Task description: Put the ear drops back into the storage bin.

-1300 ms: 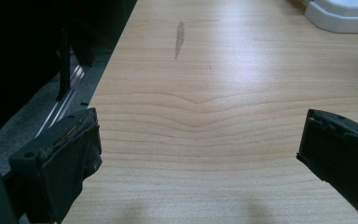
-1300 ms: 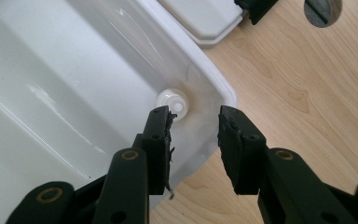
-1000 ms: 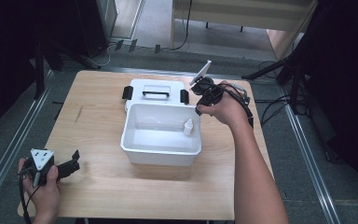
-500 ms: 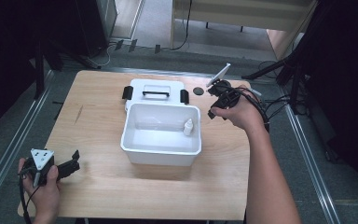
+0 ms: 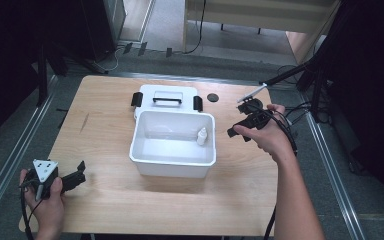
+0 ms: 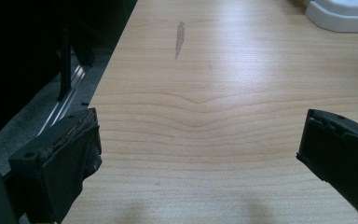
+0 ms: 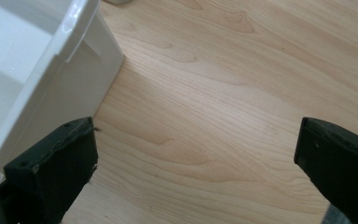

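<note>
The right gripper has pulled back from above the white bin toward the table's right side, jaws spread wide and empty over bare wood. The small white dropper bottle stands upright inside the bin by its right wall, so a drop-off looks finished. The left gripper stays parked, wide open, near the front-left corner, with the bin's lid lying behind the bin

My right gripper largely under hand in high view; jaw tips hard to make out. Bin cut by left and top edges in right gripper view. Bottle too small to read. Lid clipped at top-right corner.
</note>
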Motion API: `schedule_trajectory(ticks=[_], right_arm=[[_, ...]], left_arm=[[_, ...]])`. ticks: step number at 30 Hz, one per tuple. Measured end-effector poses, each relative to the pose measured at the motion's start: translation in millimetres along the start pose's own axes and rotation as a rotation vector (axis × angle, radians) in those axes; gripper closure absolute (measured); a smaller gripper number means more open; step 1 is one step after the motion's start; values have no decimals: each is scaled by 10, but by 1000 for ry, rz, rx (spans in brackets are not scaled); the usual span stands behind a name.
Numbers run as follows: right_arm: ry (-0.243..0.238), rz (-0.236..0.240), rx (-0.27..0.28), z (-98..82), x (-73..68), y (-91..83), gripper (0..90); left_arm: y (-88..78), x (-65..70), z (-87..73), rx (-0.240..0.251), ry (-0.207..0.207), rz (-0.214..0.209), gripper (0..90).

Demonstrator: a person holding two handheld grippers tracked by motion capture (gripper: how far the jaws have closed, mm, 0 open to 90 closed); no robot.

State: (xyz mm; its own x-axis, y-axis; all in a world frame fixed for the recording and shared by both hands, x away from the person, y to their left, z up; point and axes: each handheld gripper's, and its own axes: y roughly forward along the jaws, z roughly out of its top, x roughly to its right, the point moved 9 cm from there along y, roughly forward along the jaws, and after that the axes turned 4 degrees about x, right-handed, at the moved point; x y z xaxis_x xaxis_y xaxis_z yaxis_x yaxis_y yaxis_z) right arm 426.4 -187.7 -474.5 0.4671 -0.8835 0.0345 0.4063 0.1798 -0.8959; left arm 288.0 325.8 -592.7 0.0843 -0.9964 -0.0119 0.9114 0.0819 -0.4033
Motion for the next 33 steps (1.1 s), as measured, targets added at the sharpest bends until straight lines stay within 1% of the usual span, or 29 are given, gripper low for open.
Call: schedule_trajectory(ticks=[1, 3, 4, 5, 8, 10, 12, 13, 15, 17, 18, 19, 20, 21, 22, 23, 24, 25, 27, 29, 33], right_arm=[[-9, -16, 22, -50, 30, 15, 0], [16, -25, 48, -109, 64, 38, 0], [16, -25, 48, -109, 64, 38, 0], [37, -35, 72, -170, 93, 60, 0], [47, -49, 116, -262, 115, 83, 0], [57, -46, 149, -344, 123, 108, 0], [82, -46, 174, -441, 139, 135, 0], [109, -42, 195, -500, 147, 150, 0], [145, -28, 219, -603, 161, 183, 0], [161, -20, 246, -708, 179, 219, 0], [182, -11, 261, -804, 187, 253, 0], [182, -11, 261, -804, 187, 253, 0], [198, -3, 278, -915, 200, 294, 0], [198, -3, 278, -915, 200, 294, 0], [208, 2, 291, -1040, 214, 343, 0], [208, 2, 291, -1040, 214, 343, 0], [212, 1, 289, -1088, 222, 361, 0], [219, -4, 297, -1172, 238, 396, 0], [236, 1, 307, -1298, 258, 438, 0], [241, -3, 328, -1385, 286, 463, 0], [270, -2, 362, -1575, 351, 494, 0]], left_arm=[[0, 1, 0, 0, 0, 0, 0], [-1, -1, 0, -1, 3, 1, 0], [-1, -1, 0, -1, 3, 1, 0], [-1, -1, 0, 0, 3, 2, 0], [-1, -1, 0, 1, 2, 2, 0], [0, 0, 0, 0, 5, 4, 0], [0, 0, 0, 1, 4, 4, 0], [0, 0, 0, 1, 3, 3, 0], [-1, -1, 0, 1, 2, 3, 0], [-1, 0, 1, 2, 2, 2, 0], [-1, 0, 1, 2, 2, 3, 0], [-1, 0, 1, 2, 2, 2, 0], [-2, 0, 1, 2, 2, 3, 0], [-1, 0, 2, 4, 1, 2, 0], [-1, 0, 2, 5, 0, 2, 0], [-1, 0, 2, 4, 0, 2, 0], [-1, 0, 2, 4, 1, 2, 0], [-2, 0, 1, 2, 2, 3, 0], [-2, 1, 2, 3, 2, 3, 0], [-3, 2, 2, 3, 3, 4, 0], [-4, 2, 1, 1, 6, 3, 0]])
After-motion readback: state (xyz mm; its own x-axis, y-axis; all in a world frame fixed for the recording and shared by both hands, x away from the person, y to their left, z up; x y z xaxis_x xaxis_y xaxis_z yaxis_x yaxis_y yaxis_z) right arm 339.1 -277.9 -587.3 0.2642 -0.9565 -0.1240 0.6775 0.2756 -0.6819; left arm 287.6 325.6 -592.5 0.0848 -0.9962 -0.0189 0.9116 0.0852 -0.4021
